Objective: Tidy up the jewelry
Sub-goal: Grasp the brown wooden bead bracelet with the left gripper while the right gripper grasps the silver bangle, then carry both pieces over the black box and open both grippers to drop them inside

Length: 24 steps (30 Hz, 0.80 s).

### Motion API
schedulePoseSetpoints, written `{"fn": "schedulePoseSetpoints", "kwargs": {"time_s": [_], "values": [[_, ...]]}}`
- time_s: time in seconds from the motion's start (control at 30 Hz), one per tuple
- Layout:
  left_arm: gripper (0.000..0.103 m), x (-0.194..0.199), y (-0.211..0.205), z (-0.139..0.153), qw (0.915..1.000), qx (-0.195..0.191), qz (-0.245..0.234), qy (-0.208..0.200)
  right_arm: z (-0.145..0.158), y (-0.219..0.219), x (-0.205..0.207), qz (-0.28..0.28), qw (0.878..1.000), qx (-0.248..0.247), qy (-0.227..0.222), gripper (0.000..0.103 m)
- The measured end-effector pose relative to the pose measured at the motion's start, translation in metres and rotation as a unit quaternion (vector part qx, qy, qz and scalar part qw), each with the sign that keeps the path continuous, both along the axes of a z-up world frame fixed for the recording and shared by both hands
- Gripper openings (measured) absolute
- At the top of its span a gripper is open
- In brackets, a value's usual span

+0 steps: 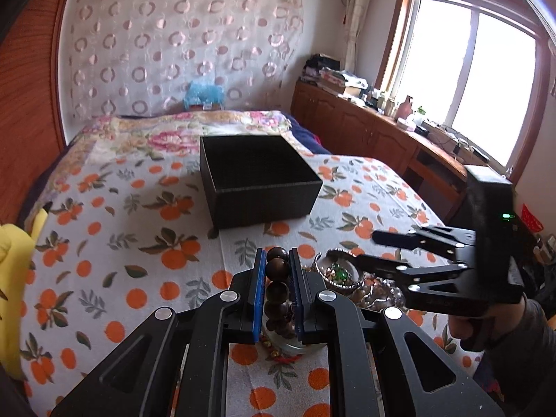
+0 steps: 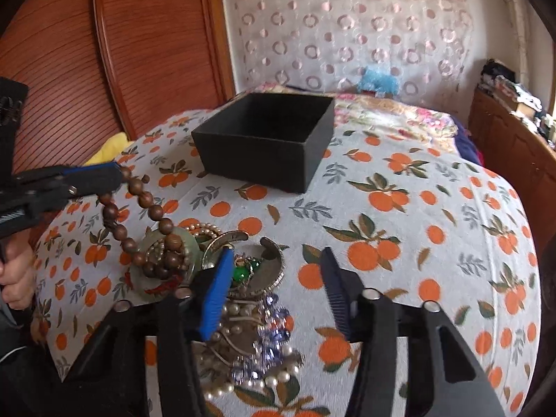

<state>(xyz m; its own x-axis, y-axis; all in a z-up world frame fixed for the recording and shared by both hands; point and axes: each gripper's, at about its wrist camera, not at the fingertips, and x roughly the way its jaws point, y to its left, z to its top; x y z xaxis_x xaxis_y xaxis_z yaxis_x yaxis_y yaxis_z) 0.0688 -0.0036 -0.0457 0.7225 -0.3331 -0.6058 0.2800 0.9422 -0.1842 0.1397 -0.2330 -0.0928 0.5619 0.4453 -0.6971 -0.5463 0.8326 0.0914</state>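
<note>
Handling: your bead string [image 2: 146, 205] is a loose loop of hard round wooden beads; judge it light, limp and apt to swing, with smooth beads that could roll between flat pads.
Left gripper [image 1: 277, 278]: pressed together on the bead string [image 1: 277, 267], pinching a few beads near one end of the loop.
Bead position: one end is raised in that pinch, the rest trails down onto the pile [image 2: 215, 278], its lower beads lying on a pale green disc [image 2: 153, 260].
Grip advice: hold across two neighbouring beads so the cord sits between the pads, not on a single bead's crown.
Right gripper [image 2: 274, 278]: spread, pinching nothing; its blue pad [image 2: 217, 295] hangs over the pile by the silver bangle [image 2: 264, 271], the other finger over bare cloth [image 2: 434, 208].
Bangle: stiff metal and likely slippery; you would do best taking it across the band, away from the green stone [image 2: 243, 272].
Pearls [image 2: 236, 312]: soft strands tangled with purple crystals [image 2: 271, 333]; expect one to drag the other.
Box [image 2: 264, 139]: black, open-topped, nothing visible inside, standing beyond the pile and well apart from it.
In the way: the trailing beads may snag the disc or the pearls as they lift; both grippers work close together over the same heap.
Surroundings: a yellow thing [image 1: 14, 271] at the bed edge and a cluttered cabinet [image 1: 382, 128] under the window, both clear of your path.
</note>
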Motion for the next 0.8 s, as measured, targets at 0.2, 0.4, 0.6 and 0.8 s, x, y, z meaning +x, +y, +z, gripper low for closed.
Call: {"fn": "schedulePoseSetpoints", "kwargs": {"time_s": [0.2,0.4,0.6,0.8], "values": [[0.012,0.002,0.002,0.009,0.9999,0.004,0.002,-0.013,-0.01,0.01,0.019,0.014,0.999,-0.019,0.031,0.023],[0.012,0.008,0.0,0.02,0.9996,0.008,0.003,-0.027,-0.018,0.013,0.03,0.023,0.998,-0.031,0.053,0.01],[0.012,0.016,-0.006,0.026,0.9992,0.02,0.002,-0.034,-0.011,0.015,0.027,0.039,0.998,-0.037,0.039,0.005],[0.012,0.022,-0.005,0.034,0.9987,0.028,0.007,-0.043,0.007,0.012,0.027,0.03,0.999,-0.028,0.01,0.005]]}}
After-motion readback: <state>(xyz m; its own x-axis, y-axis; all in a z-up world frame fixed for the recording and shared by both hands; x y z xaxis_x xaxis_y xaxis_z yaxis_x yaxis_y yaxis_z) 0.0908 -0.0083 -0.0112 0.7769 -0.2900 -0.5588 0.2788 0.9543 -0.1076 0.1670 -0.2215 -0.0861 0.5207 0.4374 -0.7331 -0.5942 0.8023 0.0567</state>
